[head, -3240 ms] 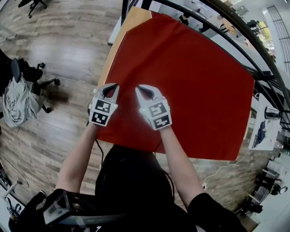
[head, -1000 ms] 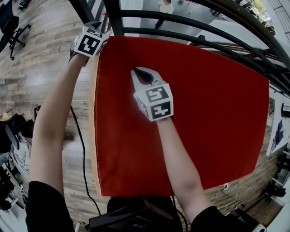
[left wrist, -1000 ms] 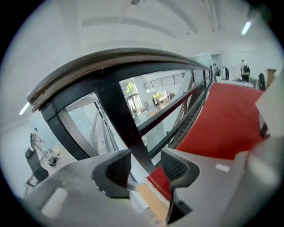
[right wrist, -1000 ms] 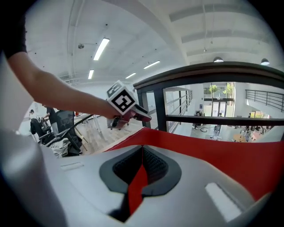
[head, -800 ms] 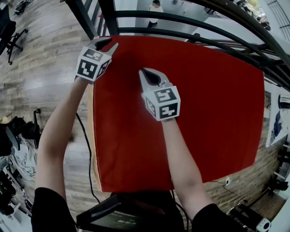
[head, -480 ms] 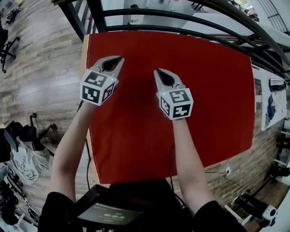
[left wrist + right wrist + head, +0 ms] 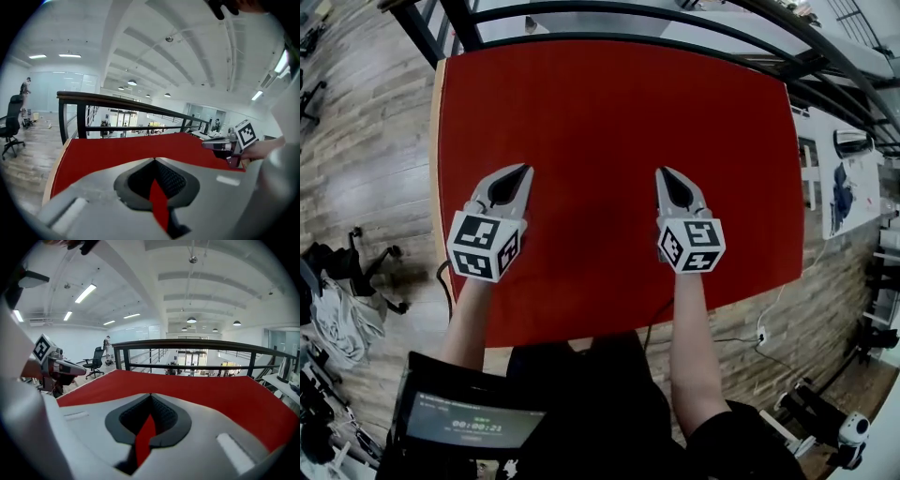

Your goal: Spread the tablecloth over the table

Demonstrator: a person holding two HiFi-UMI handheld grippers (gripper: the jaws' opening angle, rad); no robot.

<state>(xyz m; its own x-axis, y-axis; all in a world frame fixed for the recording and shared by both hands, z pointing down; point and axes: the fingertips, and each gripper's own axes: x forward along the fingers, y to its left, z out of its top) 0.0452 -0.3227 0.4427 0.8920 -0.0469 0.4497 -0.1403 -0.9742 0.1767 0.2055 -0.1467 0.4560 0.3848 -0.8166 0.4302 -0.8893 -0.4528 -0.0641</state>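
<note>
Red tablecloth (image 7: 619, 122) seen spread flat, frame centre; table edge (image 7: 438, 141) left exposed, frame left. Left gripper (image 7: 517, 178), right gripper (image 7: 669, 182) held above it, jaws closed, empty. Risk: cloth rucked if tips are dragged.

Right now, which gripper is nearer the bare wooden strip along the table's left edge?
Left. The left gripper is over the left half of the tablecloth, a short way in from the wooden strip. The right gripper is over the right half, farther away.
</note>
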